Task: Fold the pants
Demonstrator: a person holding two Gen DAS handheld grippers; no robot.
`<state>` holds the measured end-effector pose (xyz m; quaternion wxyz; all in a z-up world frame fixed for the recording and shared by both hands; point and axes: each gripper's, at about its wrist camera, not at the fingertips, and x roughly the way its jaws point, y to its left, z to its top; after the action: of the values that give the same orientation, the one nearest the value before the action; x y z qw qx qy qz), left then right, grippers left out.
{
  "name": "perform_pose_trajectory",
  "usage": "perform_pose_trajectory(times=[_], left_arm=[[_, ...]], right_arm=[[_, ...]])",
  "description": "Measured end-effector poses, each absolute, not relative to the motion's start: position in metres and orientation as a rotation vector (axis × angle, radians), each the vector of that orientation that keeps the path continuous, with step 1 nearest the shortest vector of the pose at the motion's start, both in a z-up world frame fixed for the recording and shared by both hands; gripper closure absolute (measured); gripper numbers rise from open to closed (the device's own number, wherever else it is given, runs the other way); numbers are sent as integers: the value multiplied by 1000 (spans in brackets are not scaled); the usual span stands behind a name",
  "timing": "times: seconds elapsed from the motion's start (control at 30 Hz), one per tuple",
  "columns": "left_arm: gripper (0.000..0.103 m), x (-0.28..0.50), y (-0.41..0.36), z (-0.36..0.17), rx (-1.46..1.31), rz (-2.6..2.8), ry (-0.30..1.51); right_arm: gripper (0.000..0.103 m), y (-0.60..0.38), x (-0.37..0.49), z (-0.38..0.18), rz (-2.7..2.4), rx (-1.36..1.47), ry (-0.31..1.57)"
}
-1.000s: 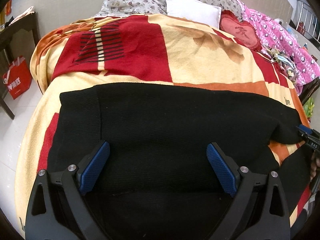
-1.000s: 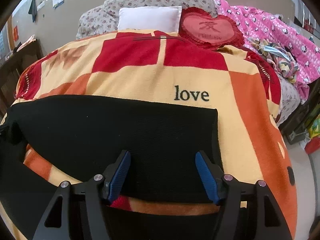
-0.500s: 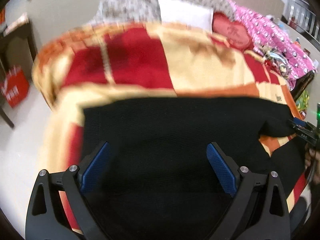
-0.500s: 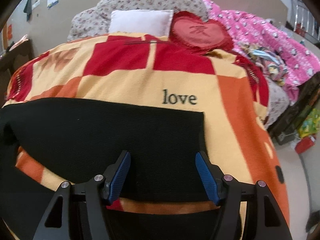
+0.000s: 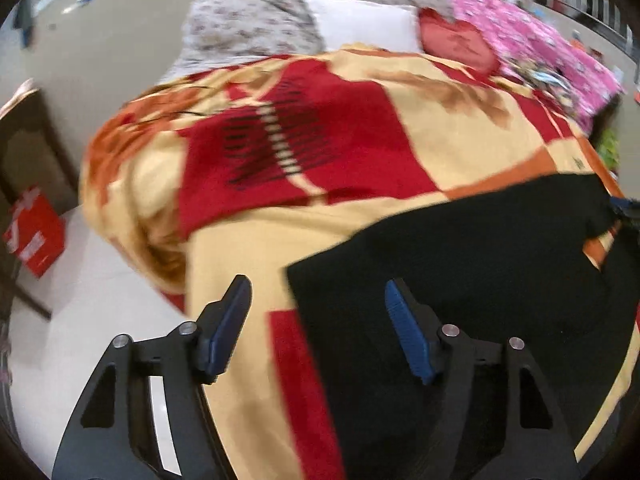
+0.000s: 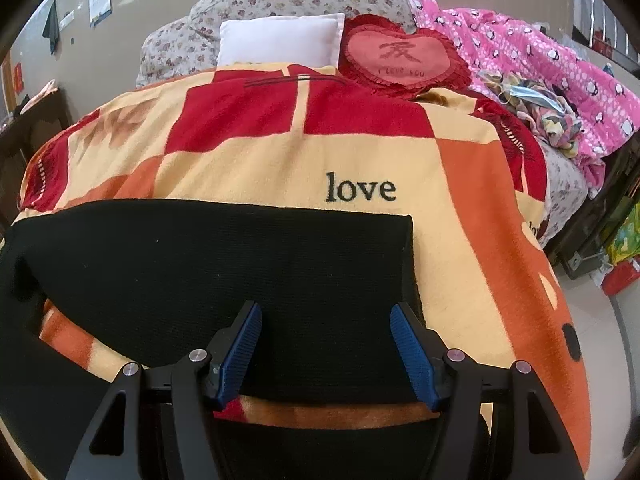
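Black pants (image 5: 460,264) lie flat across the near part of a red, cream and orange blanket (image 5: 360,140) on a bed. My left gripper (image 5: 316,328) hovers over the pants' left edge with its jaws closing. One finger is over the blanket and the other over the black cloth, and neither pad presses on it. This view is blurred. In the right wrist view the pants (image 6: 200,264) end in a straight right edge. My right gripper (image 6: 326,354) stands open just above that end, and its tip (image 5: 624,208) shows at the left view's right edge.
A white pillow (image 6: 280,38), a red heart cushion (image 6: 400,58) and a pink quilt (image 6: 540,60) lie at the head and right side of the bed. A red bag (image 5: 34,232) sits on the floor by dark wooden furniture (image 5: 24,148) on the left.
My left gripper has swung left from the middle of the pants to their left edge, rolled a little, and its jaws have narrowed. The right gripper has stayed put.
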<state>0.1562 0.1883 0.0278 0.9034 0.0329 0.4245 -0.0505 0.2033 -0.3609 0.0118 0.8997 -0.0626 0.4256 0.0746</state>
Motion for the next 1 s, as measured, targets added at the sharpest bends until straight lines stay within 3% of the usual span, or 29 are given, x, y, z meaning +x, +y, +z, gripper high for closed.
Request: perform_pose_trajectory(times=[0.4, 0.43, 0.47, 0.57, 0.87, 1.0], left_arm=[[33, 189, 196, 8, 8, -191, 930], [39, 190, 197, 8, -9, -199, 925], [56, 189, 197, 8, -16, -207, 922], [90, 185, 196, 12, -16, -202, 908], [97, 157, 169, 42, 119, -36, 853], [97, 142, 151, 67, 166, 53, 798]], right_arm=[[38, -360, 203, 12, 151, -135, 881], [38, -360, 203, 12, 149, -137, 881], [38, -359, 203, 11, 147, -141, 880], [38, -359, 203, 11, 148, -139, 880], [38, -360, 203, 11, 150, -121, 883], [48, -385, 209, 32, 168, -20, 861]])
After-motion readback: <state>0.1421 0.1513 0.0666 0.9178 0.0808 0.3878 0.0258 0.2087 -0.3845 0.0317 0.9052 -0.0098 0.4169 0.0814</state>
